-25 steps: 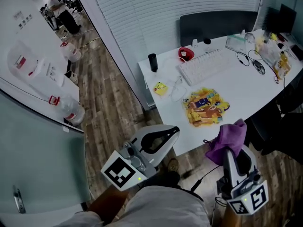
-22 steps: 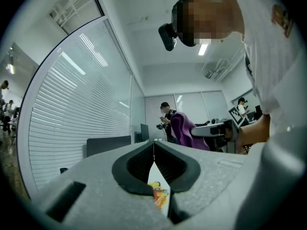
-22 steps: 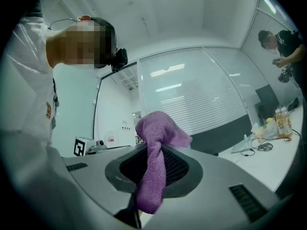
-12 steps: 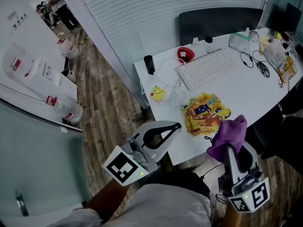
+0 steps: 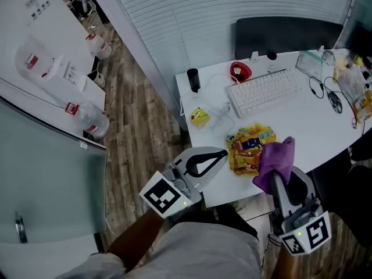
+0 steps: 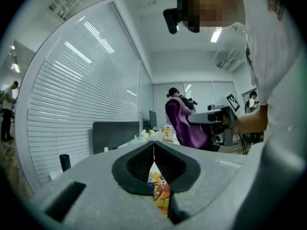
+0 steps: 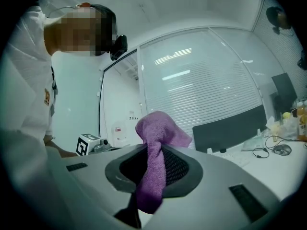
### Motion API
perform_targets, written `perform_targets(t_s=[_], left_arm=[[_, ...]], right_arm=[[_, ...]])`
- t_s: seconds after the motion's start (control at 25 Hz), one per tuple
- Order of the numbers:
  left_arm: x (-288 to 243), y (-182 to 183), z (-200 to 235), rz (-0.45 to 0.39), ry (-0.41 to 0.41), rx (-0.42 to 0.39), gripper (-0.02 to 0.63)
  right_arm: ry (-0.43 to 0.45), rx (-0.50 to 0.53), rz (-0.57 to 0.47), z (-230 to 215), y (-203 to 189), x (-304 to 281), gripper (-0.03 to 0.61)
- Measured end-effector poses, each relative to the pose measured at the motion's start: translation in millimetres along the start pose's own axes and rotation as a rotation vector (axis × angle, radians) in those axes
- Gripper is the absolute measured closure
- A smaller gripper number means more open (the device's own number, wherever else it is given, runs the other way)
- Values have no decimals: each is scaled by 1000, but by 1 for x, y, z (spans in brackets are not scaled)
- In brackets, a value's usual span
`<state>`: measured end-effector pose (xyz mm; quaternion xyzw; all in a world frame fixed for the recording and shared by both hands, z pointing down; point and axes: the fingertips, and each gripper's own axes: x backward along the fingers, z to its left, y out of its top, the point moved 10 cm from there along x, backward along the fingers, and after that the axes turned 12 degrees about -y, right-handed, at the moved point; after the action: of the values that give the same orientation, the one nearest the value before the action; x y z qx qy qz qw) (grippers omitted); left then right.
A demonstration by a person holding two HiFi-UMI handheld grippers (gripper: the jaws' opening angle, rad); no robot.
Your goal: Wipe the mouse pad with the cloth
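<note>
At the far left, wooden floor (image 5: 131, 132) runs beside a glass wall, with a clear jug (image 5: 93, 121) standing on it. The jug's contents cannot be made out.

The left gripper (image 5: 220, 154) hangs over the near left corner of the white desk (image 5: 302, 121). Whether it touches the desk cannot be told. Its own view shows the jaws pressed together at the tips with nothing between them. A strip of the printed mouse pad (image 5: 247, 145) shows through the narrow gap lower down.

Behind it on the desk stand a black cup (image 5: 193, 79) and, nearer, a small yellow item (image 5: 199, 117) too small to identify.

The mouse pad lies near the front edge of the desk, between the two grippers, yellow and orange with a busy print. Its right part is covered by the purple cloth (image 5: 276, 158), so that edge is hidden.

The right gripper (image 5: 274, 179) is clamped on the cloth. In its own view the fabric is pinched between the jaws, bunching above them and trailing below. From the head view the cloth hangs at the pad's right side, and contact with the pad is unclear.

Further back lie a red item (image 5: 239, 71) and a white keyboard (image 5: 265, 90). To the right are dark cables (image 5: 326, 92), and the clutter beyond them is cut off by the frame.
</note>
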<state>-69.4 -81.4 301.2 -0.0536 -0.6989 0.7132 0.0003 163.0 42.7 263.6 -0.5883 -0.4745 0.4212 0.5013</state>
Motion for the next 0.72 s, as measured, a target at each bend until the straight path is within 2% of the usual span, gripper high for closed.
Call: perform_targets(t_s=[0.36, 0.52, 0.72], left_arm=[[-33, -37, 17, 104, 46, 2, 598], [-49, -58, 22, 206, 43, 11, 598], [-66, -88, 21, 335, 25, 32, 598]], right_arm=[[97, 38, 215, -37, -21, -61, 512], [140, 92, 385, -42, -41, -95, 512], [191, 207, 581, -38, -70, -130, 512]])
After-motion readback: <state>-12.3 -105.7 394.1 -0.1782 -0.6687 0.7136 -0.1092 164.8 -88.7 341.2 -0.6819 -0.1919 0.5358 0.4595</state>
